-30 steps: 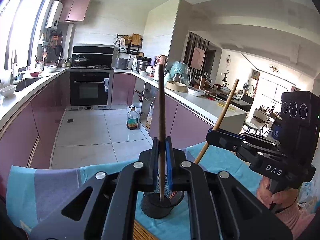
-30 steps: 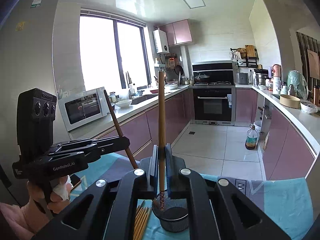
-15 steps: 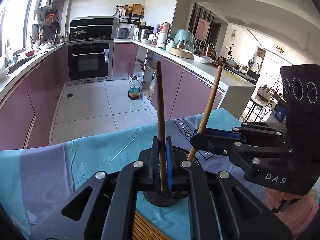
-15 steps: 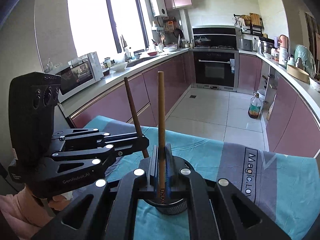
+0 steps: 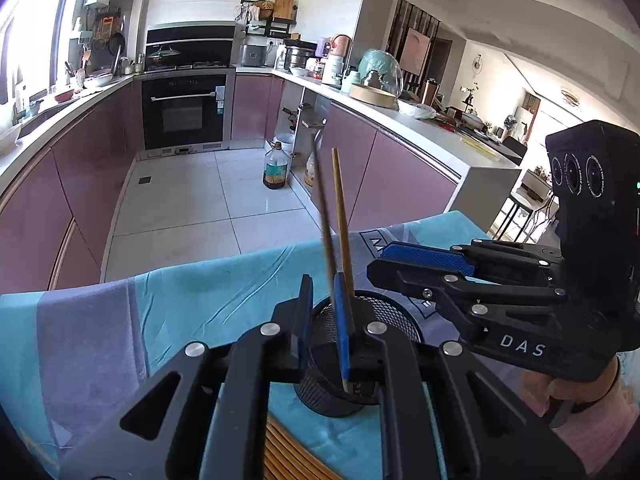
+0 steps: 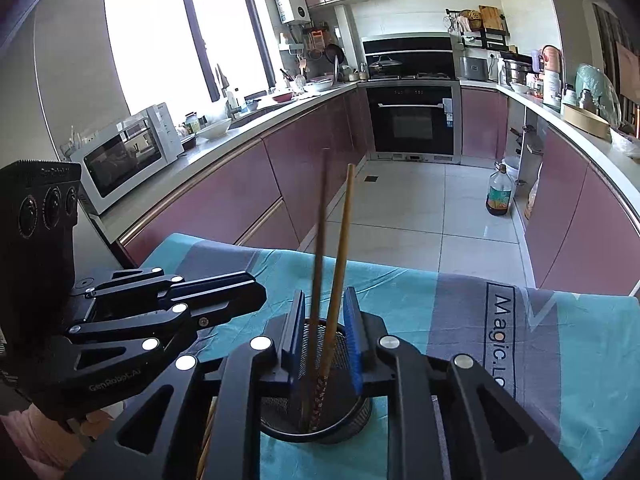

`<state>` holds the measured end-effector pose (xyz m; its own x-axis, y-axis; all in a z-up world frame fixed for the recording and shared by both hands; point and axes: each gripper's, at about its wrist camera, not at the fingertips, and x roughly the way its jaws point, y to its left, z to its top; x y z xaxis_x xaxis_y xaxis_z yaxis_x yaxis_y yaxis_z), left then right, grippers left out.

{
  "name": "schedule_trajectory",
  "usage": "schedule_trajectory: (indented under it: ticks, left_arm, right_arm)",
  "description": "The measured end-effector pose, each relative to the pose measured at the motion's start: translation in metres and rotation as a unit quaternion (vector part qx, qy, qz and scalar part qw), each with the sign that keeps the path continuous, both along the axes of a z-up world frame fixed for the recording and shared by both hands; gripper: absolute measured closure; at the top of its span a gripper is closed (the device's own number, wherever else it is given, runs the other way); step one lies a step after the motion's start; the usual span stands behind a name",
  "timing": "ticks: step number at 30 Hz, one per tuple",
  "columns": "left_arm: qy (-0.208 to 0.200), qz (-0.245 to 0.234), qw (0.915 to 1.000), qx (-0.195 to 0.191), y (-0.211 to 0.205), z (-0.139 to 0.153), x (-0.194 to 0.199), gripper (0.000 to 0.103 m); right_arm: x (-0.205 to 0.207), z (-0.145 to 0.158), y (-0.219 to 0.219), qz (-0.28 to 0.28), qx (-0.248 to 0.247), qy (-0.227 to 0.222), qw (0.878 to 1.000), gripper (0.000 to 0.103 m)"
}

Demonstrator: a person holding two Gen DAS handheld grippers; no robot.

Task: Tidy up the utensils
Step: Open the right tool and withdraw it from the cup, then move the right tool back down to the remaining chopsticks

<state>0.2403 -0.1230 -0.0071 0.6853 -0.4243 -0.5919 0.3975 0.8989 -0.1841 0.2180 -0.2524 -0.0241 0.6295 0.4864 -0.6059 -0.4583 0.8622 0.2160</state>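
1. Our landmark is the black mesh cup (image 6: 316,420), which stands upright on the blue and grey cloth (image 6: 460,308) spread over the table.
2. Two chopsticks stand in that cup: a dark chopstick (image 6: 320,248) and a light chopstick (image 6: 340,248), both leaning a little, their tips at the cup's bottom and their upper ends well above its rim.
3. Our right gripper (image 6: 325,332) sits just above the cup with its jaws opening; both chopsticks pass between the blue pads, and the pads press on neither.
4. Our left gripper (image 5: 320,320) hangs over the same cup from the other side, its jaws also opening, with the dark chopstick (image 5: 322,216) in the gap and the light one (image 5: 343,216) just beyond it.
5. More light chopsticks (image 5: 292,456) lie flat on the cloth on the near side of the cup.
6. A hand (image 5: 576,400) grips the right gripper's handle, beside the cup.
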Motion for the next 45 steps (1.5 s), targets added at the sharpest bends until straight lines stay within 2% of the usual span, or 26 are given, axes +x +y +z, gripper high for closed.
schedule_trajectory:
  ticks: [4, 8, 10, 12, 17, 20, 26, 30, 38, 45]
  left_arm:
    - [-0.007, 0.012, 0.9999, 0.000, 0.008, -0.002, -0.005, 0.083]
    - [-0.024, 0.029, 0.9993, 0.006, 0.019, -0.004, -0.018, 0.074]
    - [-0.035, 0.039, 0.9986, 0.007, 0.029, -0.003, -0.031, 0.066]
    - [-0.043, 0.045, 0.9980, 0.010, 0.036, -0.004, -0.042, 0.064]
    - [-0.045, 0.066, 0.9962, 0.035, 0.058, -0.018, -0.072, 0.057]
    - [-0.026, 0.071, 0.9963, 0.041, 0.075, -0.037, -0.087, 0.054]
    - [0.026, 0.081, 0.9940, 0.068, 0.091, -0.088, -0.111, 0.052]
    - [0.056, 0.082, 0.9922, 0.076, 0.096, -0.115, -0.122, 0.052]
    - [0.079, 0.071, 0.9919, 0.070, 0.088, -0.134, -0.129, 0.049]
    - [0.090, 0.070, 0.9904, 0.079, 0.075, -0.133, -0.126, 0.049]
  right_arm:
    - [-0.008, 0.002, -0.002, -0.001, 0.007, -0.007, 1.000, 0.080]
    - [-0.022, 0.009, -0.008, -0.002, 0.015, -0.027, 1.000, 0.070]
    - [-0.034, 0.012, -0.009, 0.009, 0.021, -0.036, 0.999, 0.066]
    - [-0.048, 0.013, -0.008, 0.022, 0.020, -0.047, 0.998, 0.061]
    - [-0.079, 0.007, -0.002, 0.062, 0.016, -0.050, 0.997, 0.055]
    - [-0.091, -0.006, 0.003, 0.073, 0.006, -0.041, 0.997, 0.054]
    - [-0.097, -0.055, 0.021, 0.088, -0.009, 0.032, 0.996, 0.054]
    - [-0.098, -0.077, 0.030, 0.083, -0.029, 0.062, 0.994, 0.054]
    - [-0.099, -0.091, 0.038, 0.071, -0.046, 0.075, 0.994, 0.054]
    - [-0.101, -0.103, 0.047, 0.068, -0.055, 0.082, 0.993, 0.054]
